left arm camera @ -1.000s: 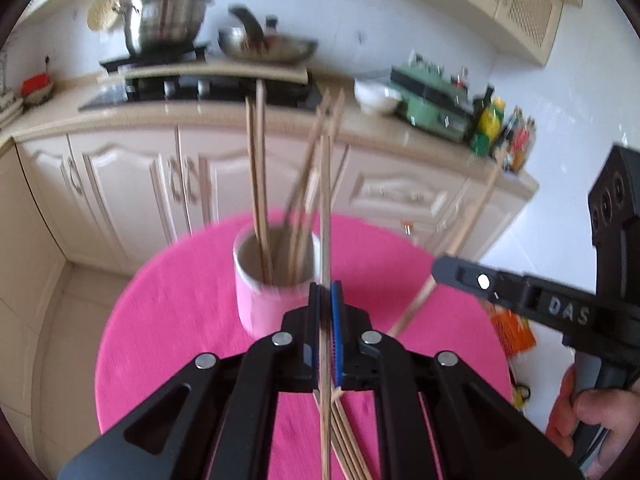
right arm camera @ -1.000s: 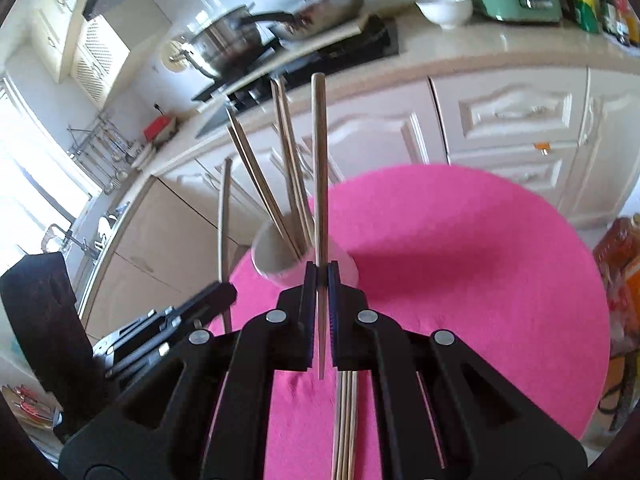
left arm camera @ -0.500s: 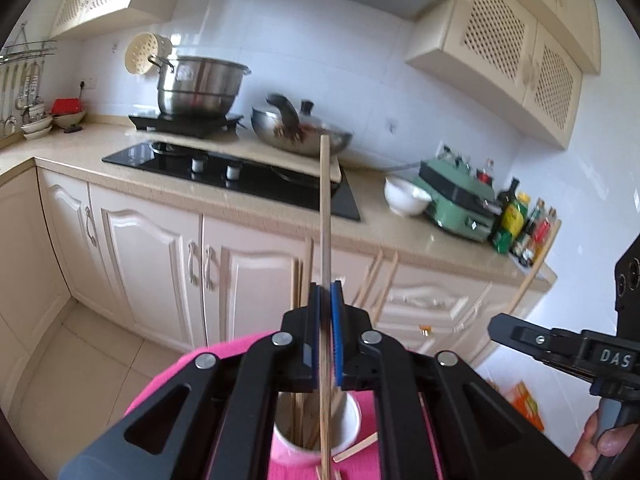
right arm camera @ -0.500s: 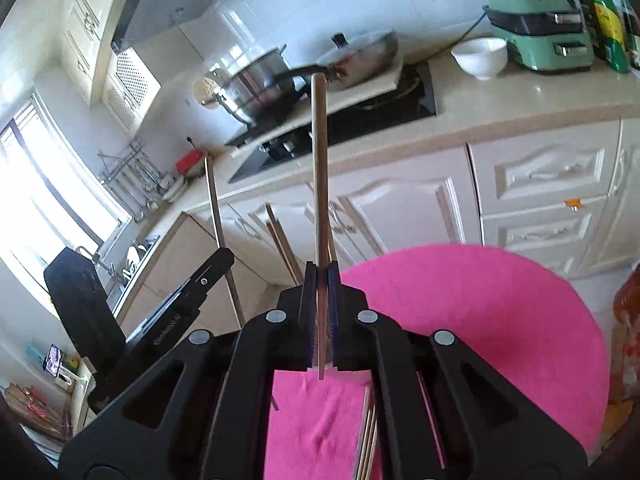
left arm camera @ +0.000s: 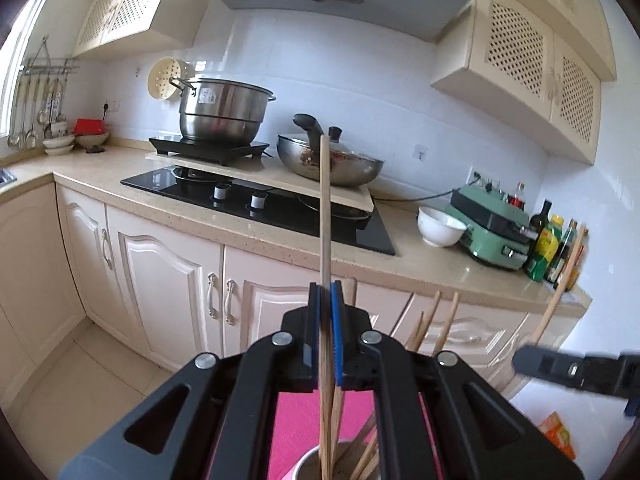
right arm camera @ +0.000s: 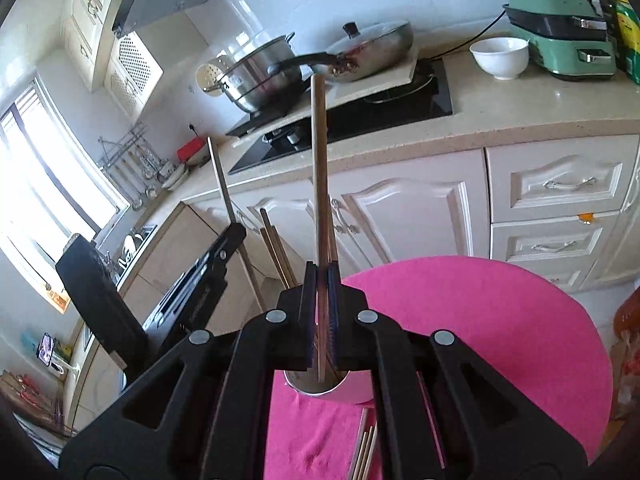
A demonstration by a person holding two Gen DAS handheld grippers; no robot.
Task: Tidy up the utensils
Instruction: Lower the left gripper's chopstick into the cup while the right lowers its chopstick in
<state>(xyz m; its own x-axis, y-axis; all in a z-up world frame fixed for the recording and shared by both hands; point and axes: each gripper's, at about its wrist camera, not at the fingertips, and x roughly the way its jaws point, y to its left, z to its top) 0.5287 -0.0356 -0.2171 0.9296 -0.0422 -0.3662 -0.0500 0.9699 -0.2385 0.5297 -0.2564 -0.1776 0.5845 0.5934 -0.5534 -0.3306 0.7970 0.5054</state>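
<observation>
My left gripper [left arm camera: 326, 300] is shut on one wooden chopstick [left arm camera: 325, 208] that stands upright between its blue pads. Its lower end reaches down into the pink-and-white cup [left arm camera: 310, 465], which holds several more chopsticks. My right gripper [right arm camera: 320, 278] is shut on another upright chopstick [right arm camera: 319, 160], whose lower tip hangs just over the cup's [right arm camera: 348, 392] mouth. Each gripper appears in the other's view: the right gripper [left arm camera: 520, 360] at the right, the left gripper [right arm camera: 236, 236] at the left, each with its chopstick. Loose chopsticks [right arm camera: 366, 448] lie on the pink tablecloth [right arm camera: 480, 340].
Behind the round table runs a kitchen counter [left arm camera: 400, 264] with a black hob [left arm camera: 260, 204], a steel pot [left arm camera: 222, 114], a pan [left arm camera: 332, 164], a white bowl [right arm camera: 500, 56], a green appliance [right arm camera: 560, 40] and bottles [left arm camera: 548, 248]. Cream cabinets [right arm camera: 420, 216] stand below it.
Both grippers rose and tilted upward, each keeping its chopstick. The cup slid from mid-frame to the bottom of both views, under the jaws.
</observation>
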